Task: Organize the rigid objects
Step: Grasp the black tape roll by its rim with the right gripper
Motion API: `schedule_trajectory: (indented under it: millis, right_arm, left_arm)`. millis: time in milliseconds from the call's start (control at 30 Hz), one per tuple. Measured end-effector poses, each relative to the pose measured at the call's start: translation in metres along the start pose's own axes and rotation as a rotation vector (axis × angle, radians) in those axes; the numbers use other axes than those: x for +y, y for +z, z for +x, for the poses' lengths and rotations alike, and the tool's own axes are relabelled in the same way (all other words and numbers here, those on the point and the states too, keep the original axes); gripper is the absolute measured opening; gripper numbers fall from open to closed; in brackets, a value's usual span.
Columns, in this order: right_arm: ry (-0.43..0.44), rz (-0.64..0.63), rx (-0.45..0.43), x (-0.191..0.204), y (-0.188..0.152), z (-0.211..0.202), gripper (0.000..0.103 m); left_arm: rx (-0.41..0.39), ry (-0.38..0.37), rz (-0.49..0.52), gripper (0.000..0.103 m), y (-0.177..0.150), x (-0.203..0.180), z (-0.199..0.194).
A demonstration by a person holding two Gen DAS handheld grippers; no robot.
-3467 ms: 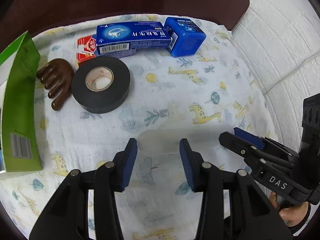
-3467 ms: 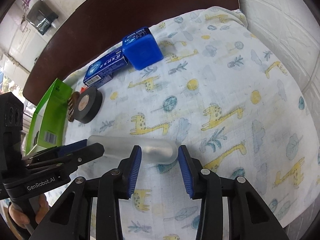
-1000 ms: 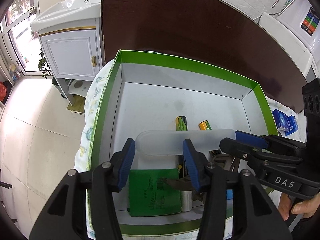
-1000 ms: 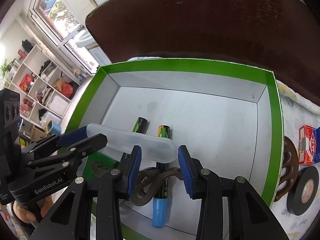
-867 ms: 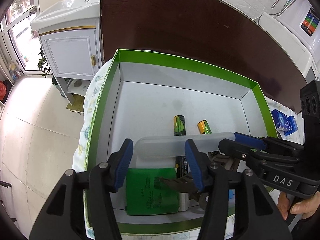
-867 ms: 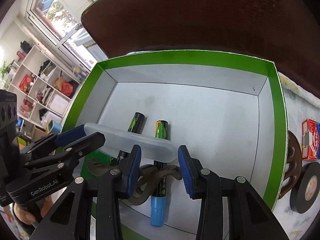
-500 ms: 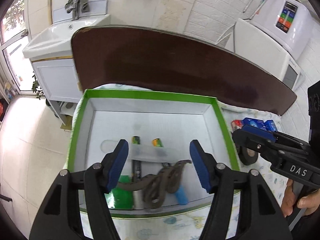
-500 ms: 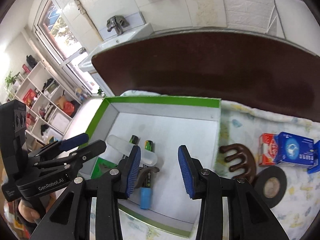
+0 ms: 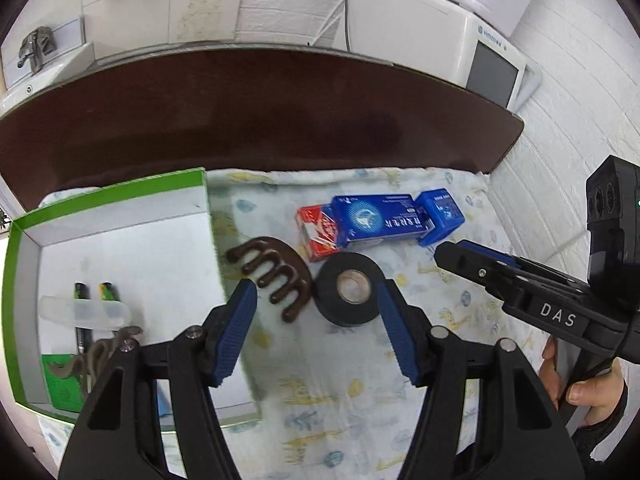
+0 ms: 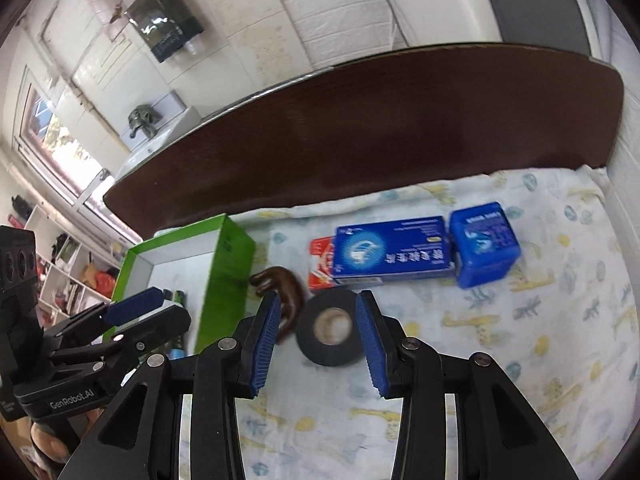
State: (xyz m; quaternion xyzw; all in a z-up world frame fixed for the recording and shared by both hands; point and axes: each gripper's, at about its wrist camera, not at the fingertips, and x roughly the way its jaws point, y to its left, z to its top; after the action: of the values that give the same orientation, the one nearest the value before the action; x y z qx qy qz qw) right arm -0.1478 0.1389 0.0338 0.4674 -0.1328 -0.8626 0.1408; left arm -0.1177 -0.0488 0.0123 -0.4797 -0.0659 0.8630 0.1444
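Observation:
My left gripper (image 9: 316,336) hangs over the giraffe-print cloth. Its jaws are closing a little, with nothing between them. Beyond its fingertips lie a brown wooden comb (image 9: 276,276) and a black tape roll (image 9: 350,294). My right gripper (image 10: 318,344) is open and empty, lined up on the same tape roll (image 10: 330,332); the comb (image 10: 284,288) lies left of it. The frosted plastic case (image 9: 84,312) lies across two batteries inside the green box (image 9: 108,196) at the left. A red card box (image 9: 316,232), a long blue box (image 9: 380,220) and a blue cube box (image 9: 440,214) sit behind the tape.
A dark brown board (image 9: 260,120) rises behind the cloth (image 9: 340,400). White appliances (image 9: 440,28) and a brick wall stand beyond and to the right. The green box also holds a green packet, a pen and a coiled brown piece. A person's hand (image 9: 592,384) grips the right tool.
The frosted case, earlier between both grippers over the box, now lies inside it. Both grippers have swung right and risen, from above the box to above the comb and tape. The left jaws stand wider.

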Motion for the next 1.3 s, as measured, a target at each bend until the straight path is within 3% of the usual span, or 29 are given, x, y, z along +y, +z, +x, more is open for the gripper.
schedule_trajectory:
  millis: [67, 133, 200, 567, 1167, 1300]
  right_arm:
    - [-0.004, 0.033, 0.014, -0.020, -0.002, 0.003, 0.042]
    - [-0.001, 0.067, 0.042, -0.034, -0.008, 0.011, 0.042]
    - [0.016, 0.087, 0.074, -0.046, -0.015, 0.022, 0.042]
    - [0.078, 0.168, 0.151, -0.071, -0.026, 0.060, 0.042]
    - [0.119, 0.174, 0.193, -0.058, -0.011, 0.092, 0.042]
    - [0.148, 0.191, 0.227, -0.060, -0.014, 0.098, 0.028]
  left_arm:
    - [0.035, -0.006, -0.040, 0.054, -0.003, -0.007, 0.016]
    - [0.078, -0.017, -0.103, 0.033, -0.006, -0.010, 0.030]
    - [0.126, -0.039, -0.151, 0.030, -0.009, -0.012, 0.044]
    - [0.233, 0.015, -0.273, 0.030, -0.009, -0.008, 0.084]
    - [0.256, 0.007, -0.337, 0.030, -0.005, 0.012, 0.108]
    - [0.255, -0.001, -0.320, 0.028, -0.004, 0.011, 0.112]
